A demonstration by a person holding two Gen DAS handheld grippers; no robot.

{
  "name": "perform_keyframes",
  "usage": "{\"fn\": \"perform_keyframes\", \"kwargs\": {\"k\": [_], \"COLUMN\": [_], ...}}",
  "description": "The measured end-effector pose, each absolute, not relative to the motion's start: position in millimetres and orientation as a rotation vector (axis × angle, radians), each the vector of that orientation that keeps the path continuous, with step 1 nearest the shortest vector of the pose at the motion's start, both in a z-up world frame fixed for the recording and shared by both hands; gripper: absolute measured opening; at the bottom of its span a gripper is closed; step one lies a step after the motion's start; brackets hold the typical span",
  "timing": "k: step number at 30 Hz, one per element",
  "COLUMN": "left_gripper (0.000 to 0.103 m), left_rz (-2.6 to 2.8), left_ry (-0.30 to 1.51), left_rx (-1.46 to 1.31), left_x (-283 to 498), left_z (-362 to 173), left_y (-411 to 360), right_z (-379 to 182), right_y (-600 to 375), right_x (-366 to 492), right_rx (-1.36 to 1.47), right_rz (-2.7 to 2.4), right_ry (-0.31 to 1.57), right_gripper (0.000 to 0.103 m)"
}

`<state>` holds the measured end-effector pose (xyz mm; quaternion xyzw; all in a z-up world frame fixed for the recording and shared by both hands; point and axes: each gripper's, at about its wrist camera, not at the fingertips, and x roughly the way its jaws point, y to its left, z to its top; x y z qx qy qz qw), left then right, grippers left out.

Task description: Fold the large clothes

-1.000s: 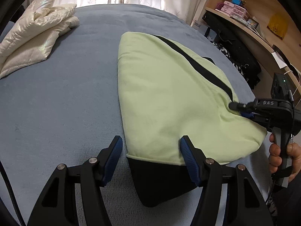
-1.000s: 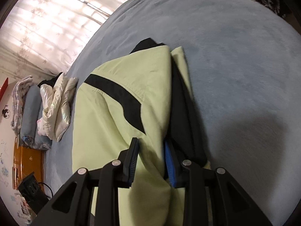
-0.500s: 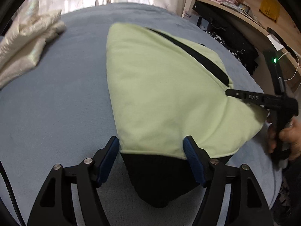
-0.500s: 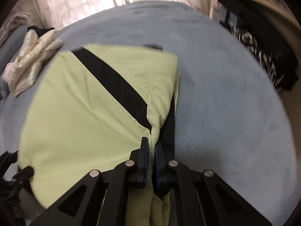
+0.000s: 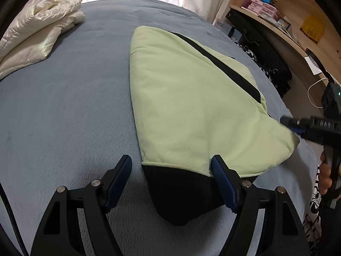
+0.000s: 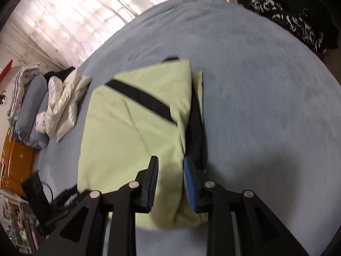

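**Claws bracket a folded green jacket on the bed**

Left claw [image 5: 170, 172] hangs with its jaws spread wide over the near end of the pale green jacket [image 5: 191, 106], gripping nothing; one blue pad sits off the jacket's left edge, the other over its hem, apparently lined up to take that end. Right claw [image 6: 169, 177], jaws partly apart, straddles a bunched ridge of the jacket's right edge without visibly pinching it, probably either just letting go or about to bite. The jacket lies folded on the grey-blue bed [image 5: 64, 106], a black stripe [image 5: 213, 57] crossing it and a black panel [image 5: 181, 194] poking from under its near hem. A cream quilted garment [image 5: 36, 34] lies well beyond the jacket's far left corner.
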<state>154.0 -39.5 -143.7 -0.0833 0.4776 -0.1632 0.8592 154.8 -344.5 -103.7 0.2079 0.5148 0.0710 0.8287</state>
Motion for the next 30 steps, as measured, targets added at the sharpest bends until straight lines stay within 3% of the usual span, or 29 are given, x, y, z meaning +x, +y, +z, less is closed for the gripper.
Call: {"fn": "perform_keyframes", "kwargs": {"k": [9, 11, 12, 19, 27, 29, 30], "left_gripper": [0.075, 0.075, 0.075, 0.076, 0.076, 0.076, 0.076], "left_rz": [-0.330, -0.328, -0.328, -0.337, -0.338, -0.339, -0.338], "left_ry": [0.997, 0.999, 1.002, 1.009, 1.014, 0.998, 0.992], "left_rx": [-0.154, -0.154, -0.156, -0.158, -0.106, -0.096, -0.096], "left_x": [153.2, 153.5, 153.9, 154.4, 158.3, 164.6, 167.5], "left_z": [-140.9, -142.4, -143.2, -148.6, -131.6, -122.4, -119.6], "left_y": [-41.8, -41.9, -40.9, -43.3, -39.6, -36.6, -35.1], "right_z": [-109.6, -110.5, -111.7, -136.6, -106.9, -95.4, -90.7], "right_y": [-330.2, -323.5, -323.0, -335.5, -349.9, -353.4, -354.9], "right_x": [135.8, 133.2, 132.8, 110.5, 118.1, 130.2, 139.4], "right_rx": [0.382, 0.298, 0.279, 0.299, 0.436, 0.463, 0.469], "right_rz": [0.194, 0.151, 0.142, 0.031, 0.075, 0.091, 0.091], "right_ry": [1.108, 1.097, 1.097, 1.070, 1.049, 1.018, 1.005], "right_gripper": [0.025, 0.016, 0.005, 0.001, 0.004, 0.009, 0.017]}}
